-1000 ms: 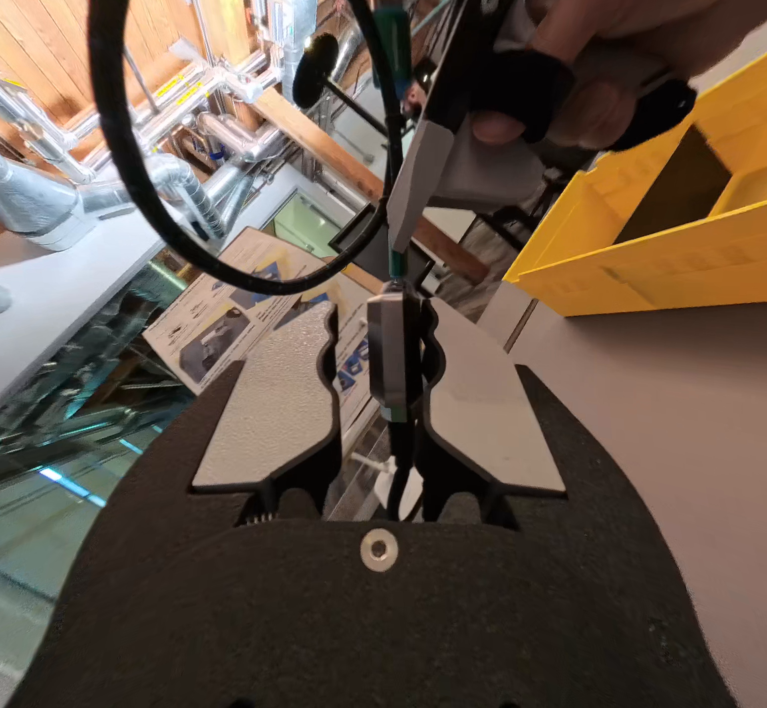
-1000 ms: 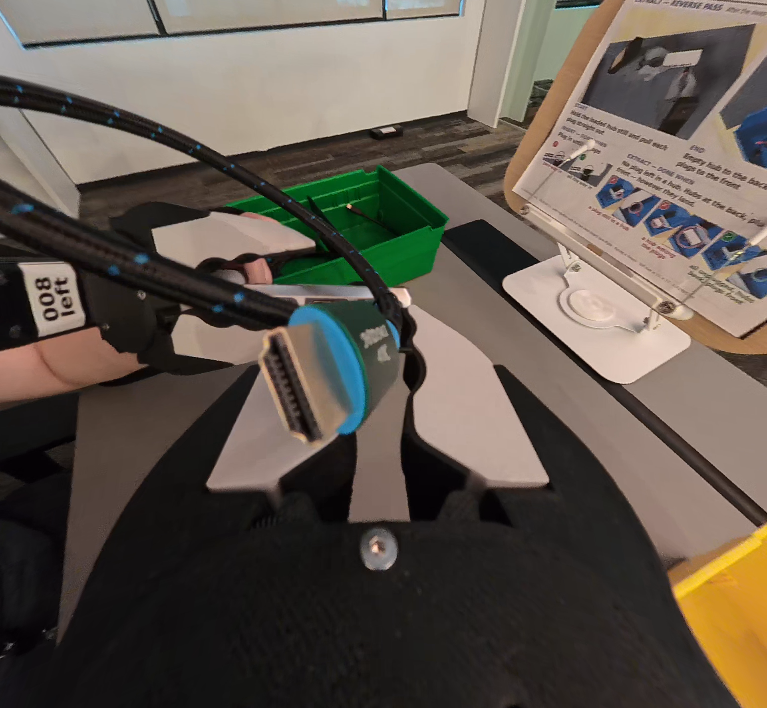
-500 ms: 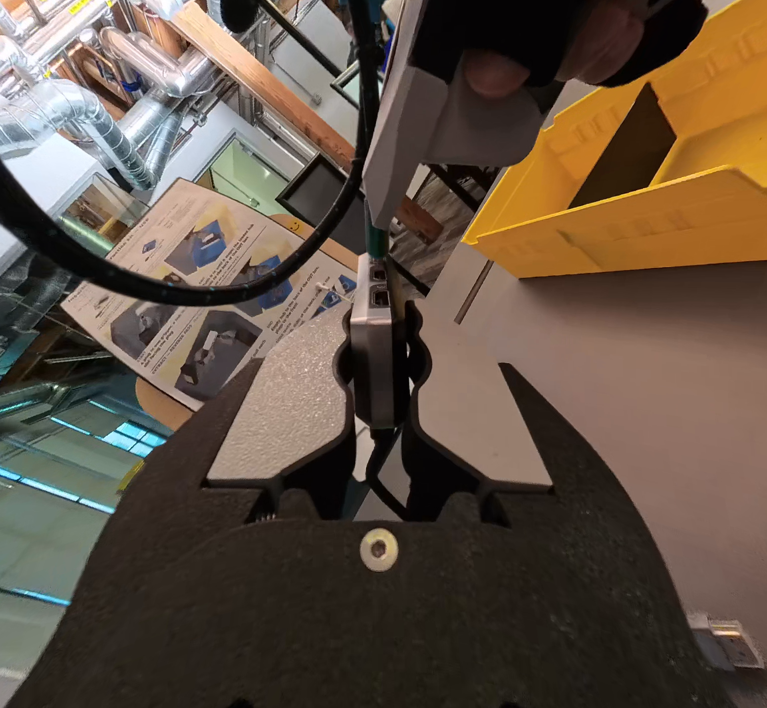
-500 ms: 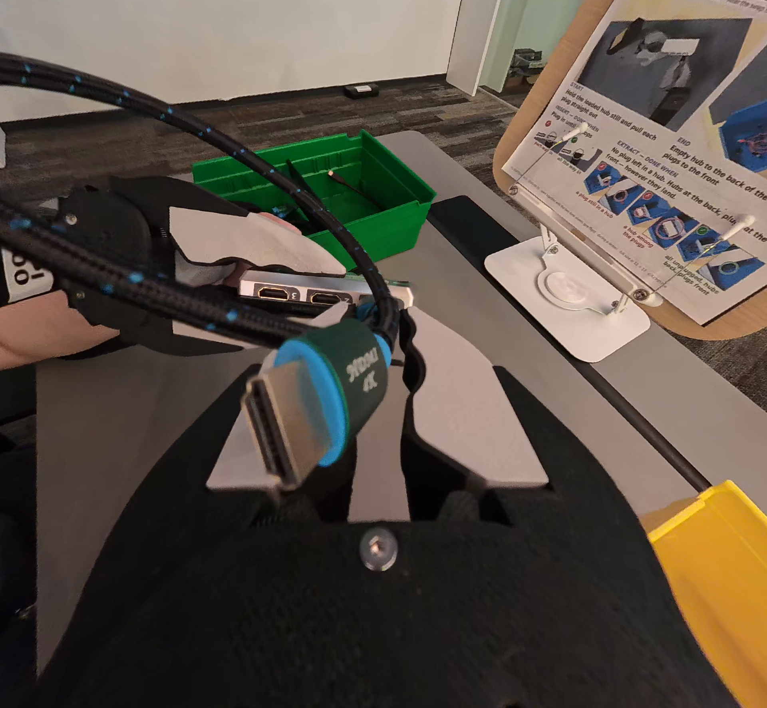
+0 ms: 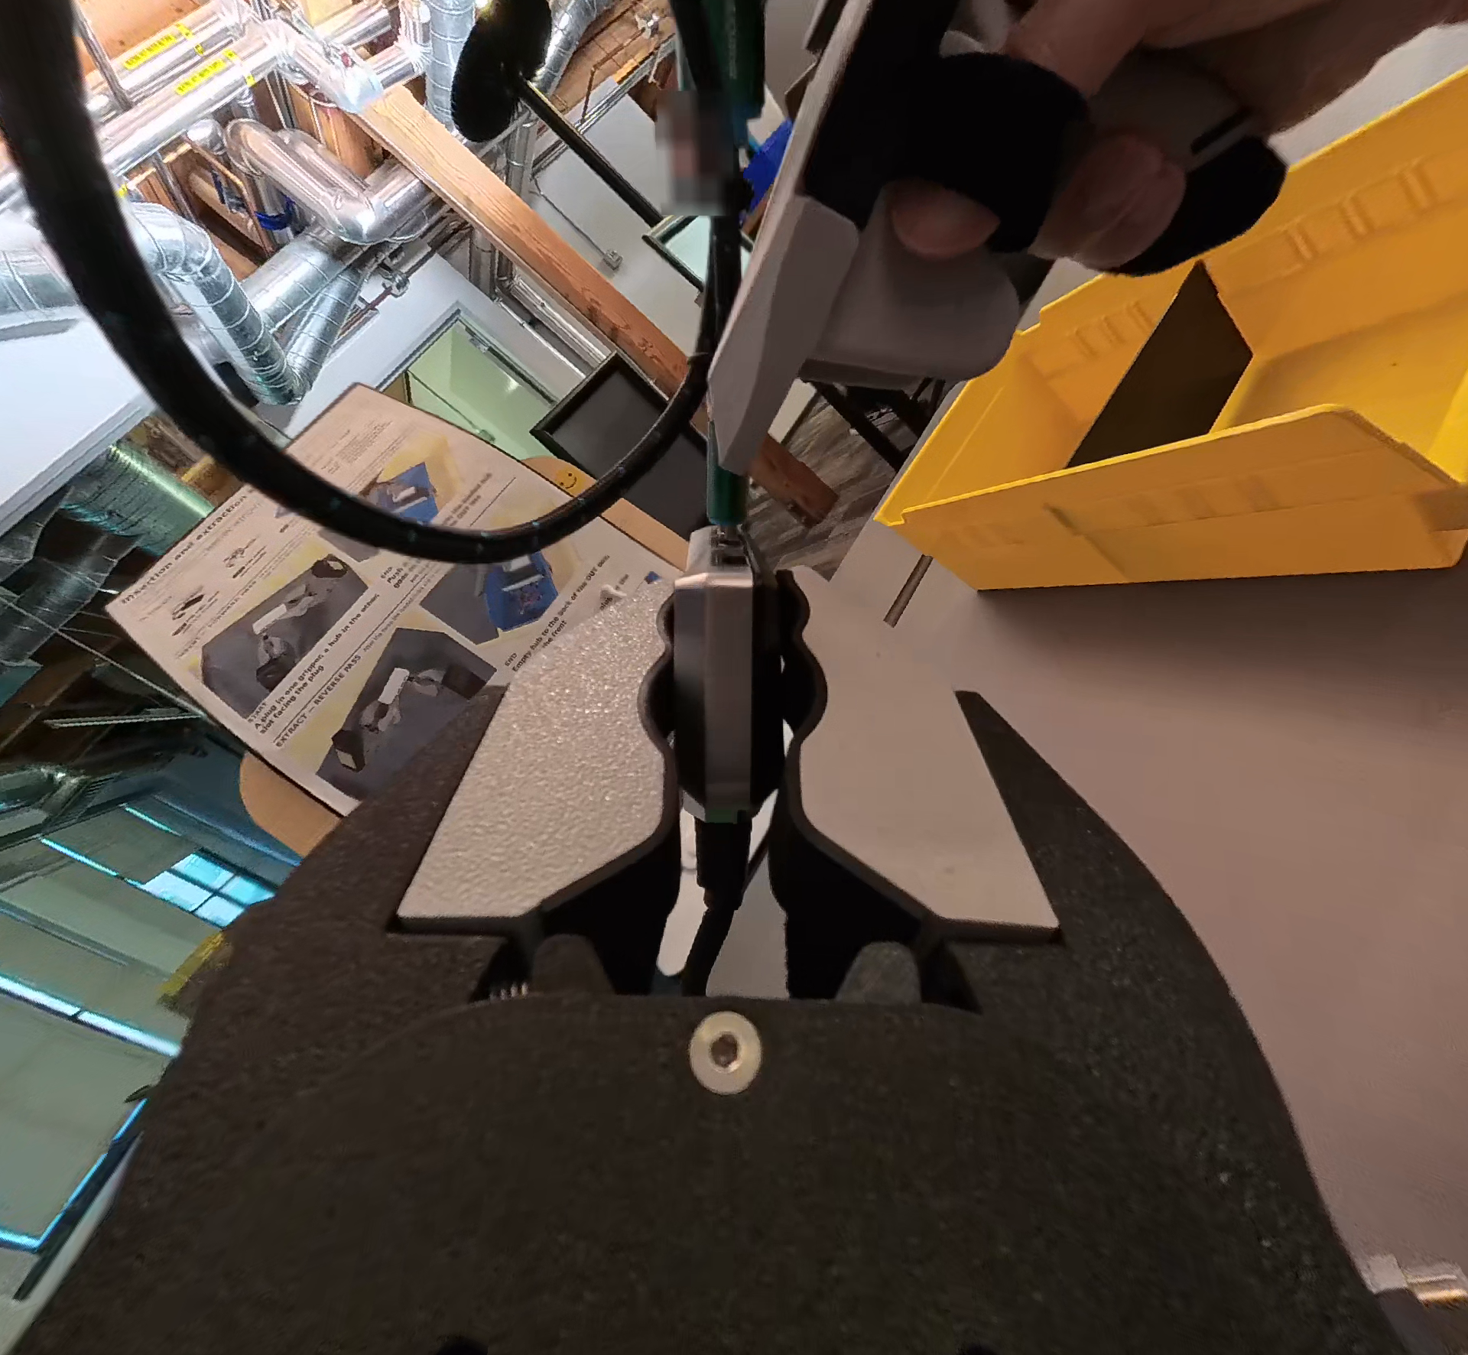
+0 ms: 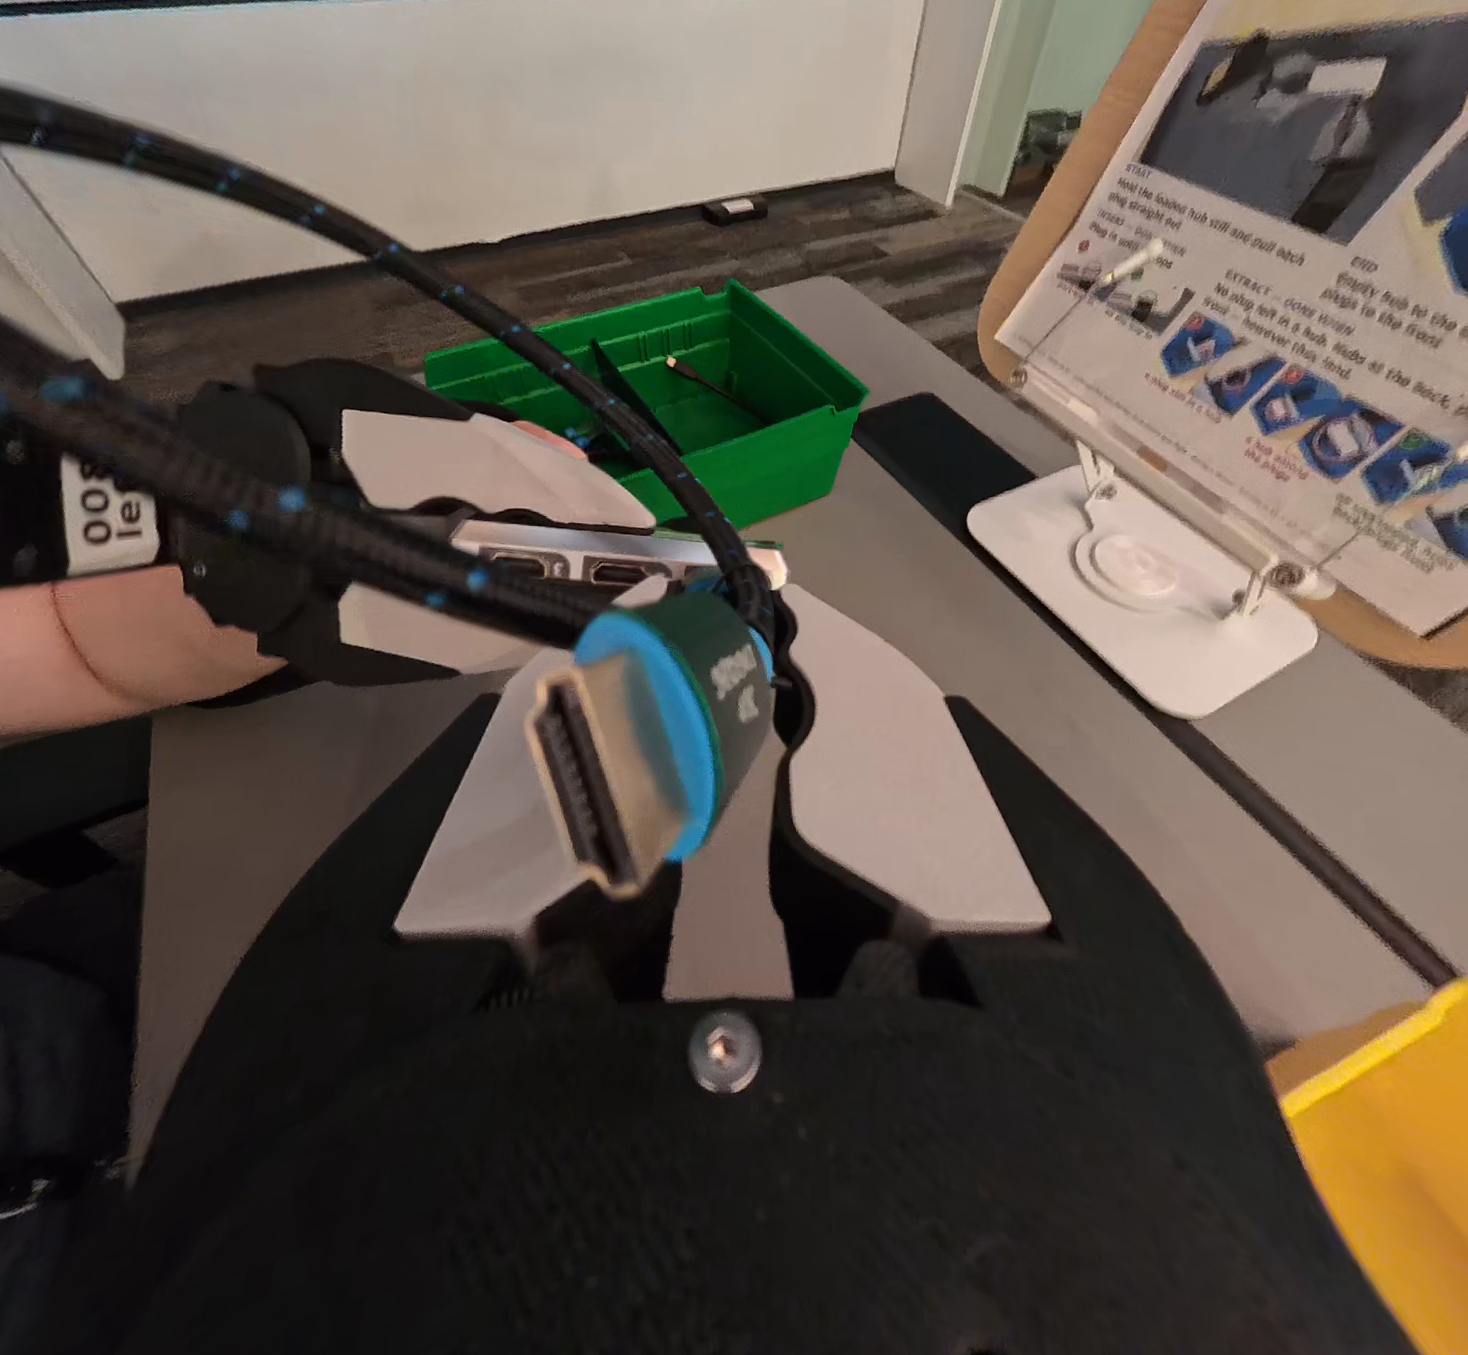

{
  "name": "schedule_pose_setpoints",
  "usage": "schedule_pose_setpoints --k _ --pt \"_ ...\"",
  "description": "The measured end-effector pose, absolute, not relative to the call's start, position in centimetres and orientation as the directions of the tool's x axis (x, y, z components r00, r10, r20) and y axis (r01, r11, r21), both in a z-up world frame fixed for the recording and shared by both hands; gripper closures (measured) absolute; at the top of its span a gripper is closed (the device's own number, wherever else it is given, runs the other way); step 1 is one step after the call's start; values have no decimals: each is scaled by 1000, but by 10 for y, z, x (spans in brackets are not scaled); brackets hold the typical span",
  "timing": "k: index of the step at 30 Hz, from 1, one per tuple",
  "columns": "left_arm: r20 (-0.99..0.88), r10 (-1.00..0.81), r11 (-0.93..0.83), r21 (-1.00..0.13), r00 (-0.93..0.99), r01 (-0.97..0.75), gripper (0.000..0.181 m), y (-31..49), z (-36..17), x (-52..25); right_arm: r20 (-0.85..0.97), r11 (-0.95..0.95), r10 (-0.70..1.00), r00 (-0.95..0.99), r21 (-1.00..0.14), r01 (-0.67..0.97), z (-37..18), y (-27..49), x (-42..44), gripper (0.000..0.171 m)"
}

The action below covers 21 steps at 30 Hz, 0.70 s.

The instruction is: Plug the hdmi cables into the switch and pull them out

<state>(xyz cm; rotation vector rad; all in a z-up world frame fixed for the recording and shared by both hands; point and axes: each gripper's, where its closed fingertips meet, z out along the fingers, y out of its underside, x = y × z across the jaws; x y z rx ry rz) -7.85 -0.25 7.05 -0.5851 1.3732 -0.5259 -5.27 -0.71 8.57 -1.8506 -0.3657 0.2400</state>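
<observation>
Between the two grey fingers of the left tongs [image 5: 727, 689] sits the silver HDMI switch [image 5: 711, 689], clenched edge-on with its port end pointing away from the camera; a thin black lead [image 5: 715, 912] runs from its near end back toward the tongs' body. Just past the switch's far end, a green-bodied HDMI plug [image 5: 724, 494] meets the port face, pinched at the tip of the right tongs [image 5: 739, 443], which reach in from above with a person's hand [image 5: 1176, 46] wrapped around their handle. From that plug a black braided cable [image 5: 198, 427] with blue flecks loops wide to the left and back overhead, where its other green plug [image 5: 719, 22] hangs. Seen from the right wrist view, the right tongs [image 6: 774, 649] are clamped on the cable's plug end right at their tips, while the free connector [image 6: 635, 745], with a blue collar and metal tip, points back at the lens. Beyond it, the switch [image 6: 604, 562] shows two open ports side by side, held by the left tongs [image 6: 635, 546] above the grey desk [image 6: 913, 522]. A green bin [image 6: 715, 427] stands farther back on the desk, an instruction sheet on a white stand [image 6: 1152, 586] rises to the right, and a yellow bin [image 5: 1191, 483] sits near the desk edge.
</observation>
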Motion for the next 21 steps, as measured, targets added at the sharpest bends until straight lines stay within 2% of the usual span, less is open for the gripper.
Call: schedule_pose_setpoints --k 2,5,6,9,11,14,15,21 --pt "-711 -695 718 -694 110 48 160 -1 79 -82 107 -185 425 899 -962 202 93 -9 -55 152" --pt "-630 -776 623 -771 -18 131 160 -3 88 -92 329 -70 387 862 -921 383 98 -14 -37 122" --pt "-597 -799 581 -797 -74 166 160 -7 91 -97 405 0 373 835 -900 436 101 -16 -35 120" --pt "-547 -814 498 -830 -194 251 160 -22 98 -107 523 220 472 709 -849 480 103 -29 -64 127" --pt "-527 -808 455 -842 -263 289 160 -33 100 -112 567 278 518 640 -819 501 97 -32 -86 126" --pt "-471 -811 374 -873 -347 312 160 -43 102 -117 621 327 522 584 -779 536 92 -32 -106 126" --pt "-450 -807 345 -885 -381 313 160 -45 102 -118 625 350 504 596 -779 520 96 -31 -109 137" --pt "-391 -758 270 -917 -522 294 160 -54 93 -124 511 284 667 542 -847 448 82 -38 -121 150"
